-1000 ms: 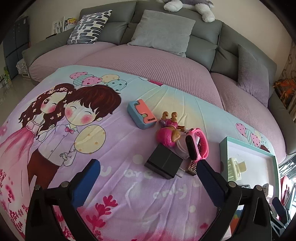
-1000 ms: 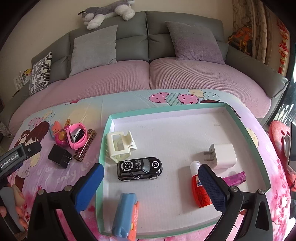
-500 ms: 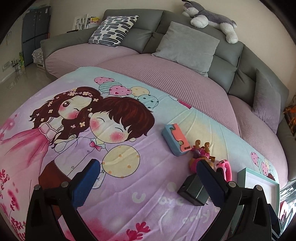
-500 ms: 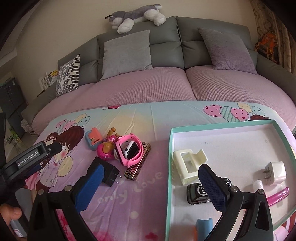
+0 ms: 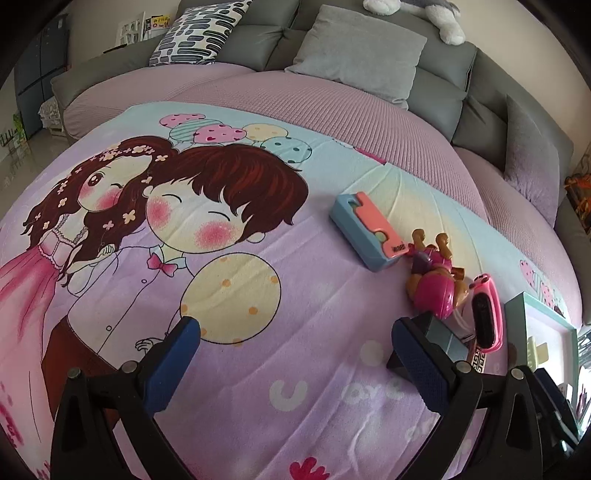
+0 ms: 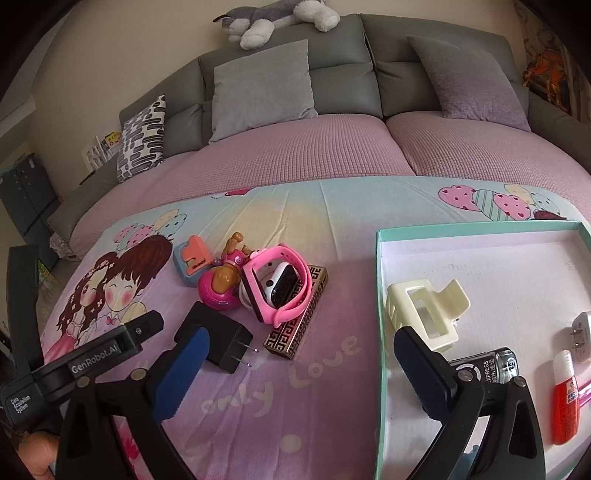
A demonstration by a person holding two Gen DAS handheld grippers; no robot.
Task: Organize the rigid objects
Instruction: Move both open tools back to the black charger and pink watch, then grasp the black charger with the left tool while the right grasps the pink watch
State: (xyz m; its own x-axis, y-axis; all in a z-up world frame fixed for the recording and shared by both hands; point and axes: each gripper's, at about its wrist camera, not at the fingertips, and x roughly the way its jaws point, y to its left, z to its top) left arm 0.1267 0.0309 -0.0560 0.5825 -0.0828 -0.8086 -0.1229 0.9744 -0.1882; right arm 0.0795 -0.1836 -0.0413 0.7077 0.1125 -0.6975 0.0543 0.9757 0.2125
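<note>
On the cartoon blanket lie a blue and coral case [image 6: 192,264] [image 5: 369,230], a pink puppy toy [image 6: 219,286] [image 5: 434,284], a pink watch [image 6: 280,286] [image 5: 485,319], a black plug adapter [image 6: 218,341] and a patterned gold box [image 6: 301,315]. The teal-rimmed tray [image 6: 380,332] at the right holds a cream hair clip [image 6: 426,310], a toy car [image 6: 491,365], a red bottle [image 6: 565,402] and a white charger [image 6: 581,334]. My right gripper [image 6: 299,369] stands open above the blanket, between adapter and tray. My left gripper [image 5: 295,354] is open and empty, left of the pile.
A grey sofa with pink seat covers and several cushions [image 6: 262,88] runs along the back, with a plush husky [image 6: 273,16] on top. The left gripper body [image 6: 85,362] and a hand show at the lower left of the right wrist view.
The right gripper has swung left from over the tray toward the pile of loose things. The left gripper has drifted left and slightly closer to the blanket; the pile now sits at its right edge.
</note>
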